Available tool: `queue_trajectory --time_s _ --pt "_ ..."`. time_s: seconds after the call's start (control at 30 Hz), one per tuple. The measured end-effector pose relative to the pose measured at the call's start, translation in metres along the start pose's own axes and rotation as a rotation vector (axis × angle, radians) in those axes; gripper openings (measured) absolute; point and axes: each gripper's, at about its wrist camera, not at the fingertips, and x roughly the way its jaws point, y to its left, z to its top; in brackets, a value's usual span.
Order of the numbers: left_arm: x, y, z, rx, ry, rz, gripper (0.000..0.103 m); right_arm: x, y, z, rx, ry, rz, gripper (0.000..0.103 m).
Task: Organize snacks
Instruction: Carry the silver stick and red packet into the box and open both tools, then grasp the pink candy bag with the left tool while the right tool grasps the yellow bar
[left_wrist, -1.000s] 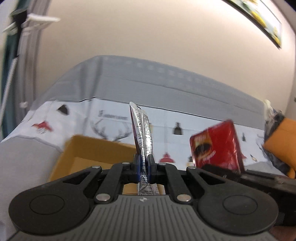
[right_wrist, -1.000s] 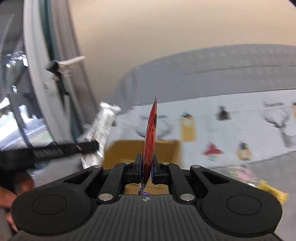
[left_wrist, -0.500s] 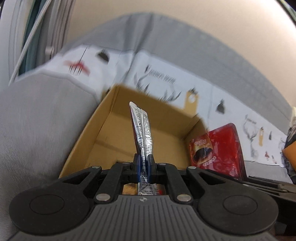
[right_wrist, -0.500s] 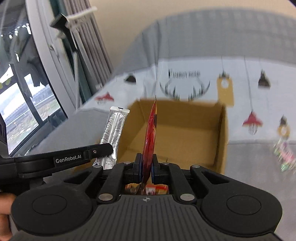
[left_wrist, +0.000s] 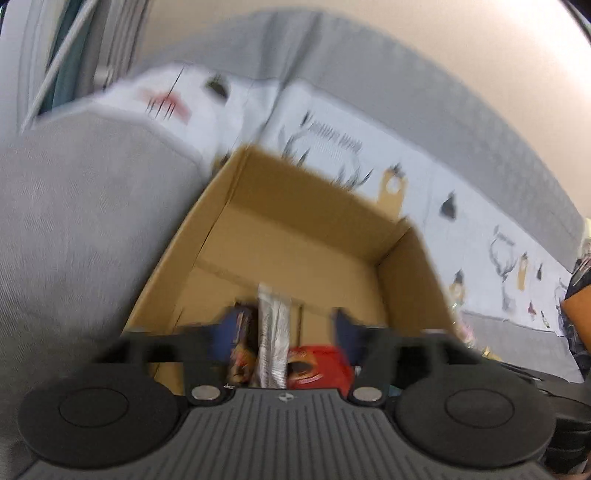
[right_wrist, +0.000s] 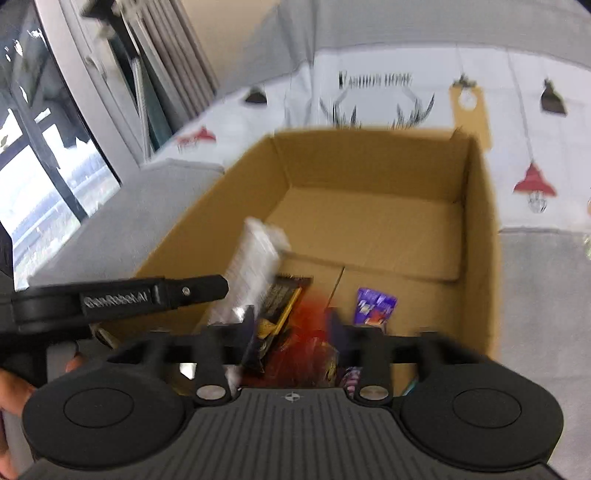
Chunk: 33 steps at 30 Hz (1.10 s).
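Inside cardboard box (right_wrist: 476, 221): silver packet (right_wrist: 255, 266); red packet (right_wrist: 306, 354); purple sachet (right_wrist: 375, 306) (blurred)

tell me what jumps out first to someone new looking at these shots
The open cardboard box fills the middle of both views, on a grey sofa. Both grippers, left and right, hang open over its near end, with a silver packet and a red packet blurred between the fingers.

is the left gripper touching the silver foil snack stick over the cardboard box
Apart. The left wrist view shows the left gripper with jaws spread wide and the silver foil snack stick standing between them, gaps on both sides, above the cardboard box.
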Motion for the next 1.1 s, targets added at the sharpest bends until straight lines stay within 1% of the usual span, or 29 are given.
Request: queue_trajectory --time_s 0.03,0.1,0.23,0.27,0.3,0.37,0.4,0.43,0.47,0.57,0.63,0.67,0.73,0.77,0.83,0.9,0.97,1.03,1.1 --pt "-0.004 -0.01 0.002 0.022 -0.012 -0.018 0.07 -0.01 -0.004 0.0 -0.003 -0.02 0.002 0.06" --pt "-0.011 -0.031 0.001 0.047 -0.02 -0.062 0.07 -0.034 -0.016 -0.002 -0.009 -0.064 -0.025 0.06" --pt "-0.015 -0.086 -0.007 0.12 -0.032 -0.155 0.07 -0.086 -0.054 -0.013 0.021 -0.163 -0.064 0.061" --pt "-0.012 -0.101 -0.01 0.14 -0.029 -0.17 0.07 -0.099 -0.065 -0.018 0.029 -0.19 -0.083 0.065" --pt "-0.008 -0.117 -0.013 0.162 -0.022 -0.184 0.07 -0.11 -0.077 -0.023 0.033 -0.21 -0.103 0.072" --pt "0.003 -0.147 -0.019 0.197 -0.002 -0.207 0.07 -0.123 -0.101 -0.032 0.03 -0.221 -0.157 0.077" --pt "0.009 -0.16 -0.023 0.212 0.012 -0.22 0.07 -0.128 -0.113 -0.036 0.028 -0.219 -0.169 0.08" --pt "0.018 -0.173 -0.027 0.227 0.028 -0.233 0.07 -0.132 -0.125 -0.039 0.021 -0.224 -0.185 0.08" --pt "0.026 -0.185 -0.03 0.24 0.041 -0.238 0.07 -0.138 -0.139 -0.046 0.013 -0.237 -0.223 0.082" --pt "0.06 -0.221 -0.041 0.268 0.08 -0.24 0.07 -0.148 -0.178 -0.061 0.003 -0.271 -0.306 0.087" --pt "0.091 -0.243 -0.049 0.272 0.116 -0.23 0.07 -0.15 -0.207 -0.072 0.01 -0.264 -0.333 0.087" --pt "0.105 -0.253 -0.054 0.28 0.129 -0.227 0.07 -0.15 -0.221 -0.076 -0.006 -0.255 -0.372 0.087" --pt "0.136 -0.271 -0.064 0.297 0.171 -0.204 0.068 -0.144 -0.24 -0.079 -0.094 -0.221 -0.479 0.087" --pt "0.148 -0.277 -0.07 0.3 0.194 -0.206 0.068 -0.141 -0.252 -0.077 -0.116 -0.204 -0.506 0.087" --pt "0.173 -0.29 -0.082 0.302 0.228 -0.207 0.068 -0.137 -0.273 -0.073 -0.118 -0.198 -0.508 0.087" --pt "0.199 -0.303 -0.092 0.312 0.249 -0.2 0.068 -0.125 -0.294 -0.066 -0.111 -0.165 -0.51 0.086" --pt "0.221 -0.311 -0.099 0.31 0.27 -0.197 0.068 -0.12 -0.312 -0.06 -0.096 -0.144 -0.477 0.085" --pt "0.243 -0.317 -0.101 0.3 0.283 -0.203 0.068 -0.118 -0.325 -0.055 -0.088 -0.149 -0.432 0.085" --pt "0.263 -0.322 -0.101 0.294 0.291 -0.203 0.068 -0.113 -0.34 -0.049 -0.07 -0.131 -0.415 0.081"
